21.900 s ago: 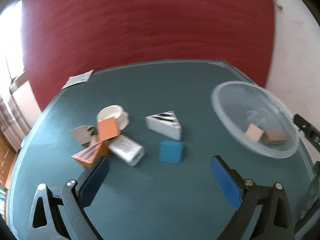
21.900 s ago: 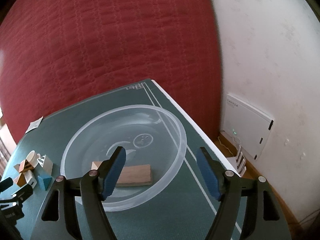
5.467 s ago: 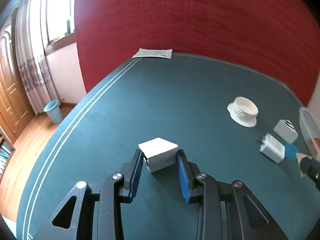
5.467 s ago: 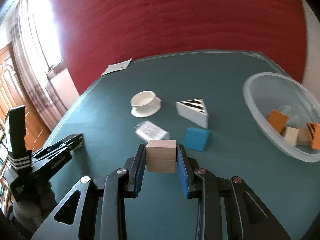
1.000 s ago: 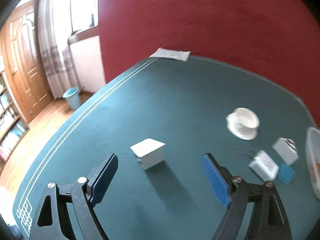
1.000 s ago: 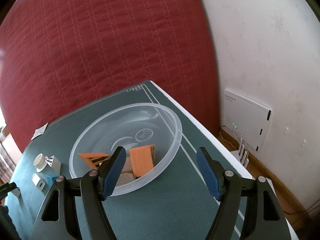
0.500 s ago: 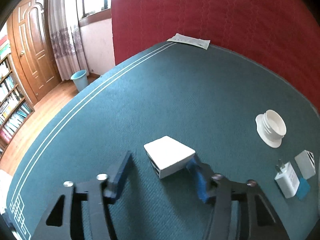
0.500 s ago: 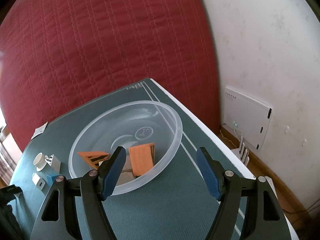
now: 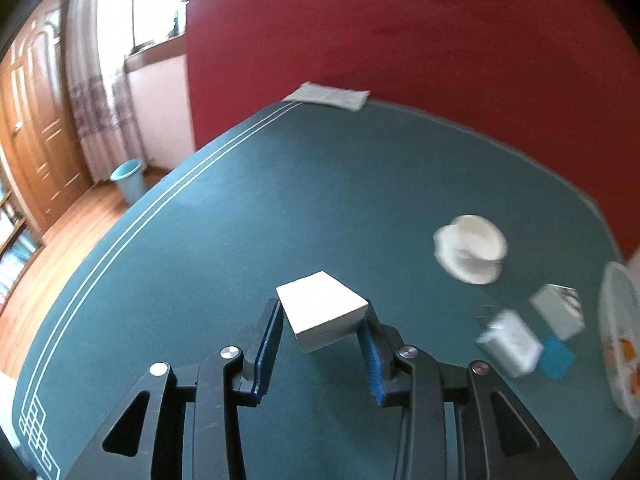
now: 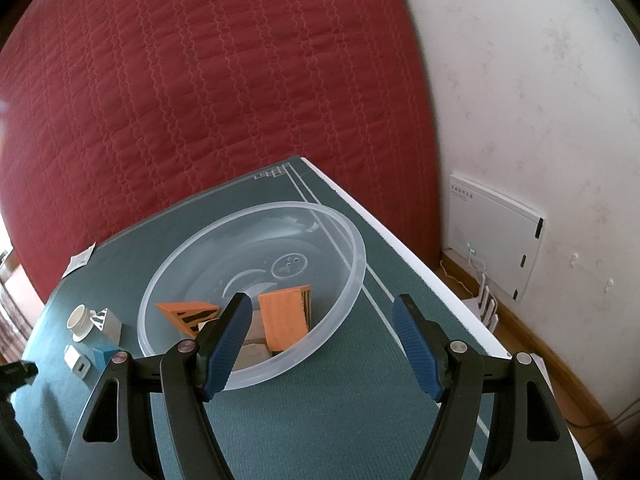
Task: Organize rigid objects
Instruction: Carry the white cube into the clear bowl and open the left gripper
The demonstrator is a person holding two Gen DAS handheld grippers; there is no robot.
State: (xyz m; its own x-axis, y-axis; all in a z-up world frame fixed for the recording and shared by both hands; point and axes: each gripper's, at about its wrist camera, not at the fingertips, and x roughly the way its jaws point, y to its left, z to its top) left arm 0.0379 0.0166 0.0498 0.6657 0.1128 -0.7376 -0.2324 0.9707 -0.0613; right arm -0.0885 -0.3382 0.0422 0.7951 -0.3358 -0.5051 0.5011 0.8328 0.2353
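Left wrist view: the white block [image 9: 322,310] is clamped between the pads of the left gripper [image 9: 322,334], held over the table [image 9: 248,200]. The bowl [image 9: 618,344] lies far to its right, directly before the right gripper [image 10: 322,340], whose jaws are spread and empty.

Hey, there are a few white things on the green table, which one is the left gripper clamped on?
The plain white box, held between the left gripper pads. The white cap, striped wedge and charger plug lie untouched off to its right.
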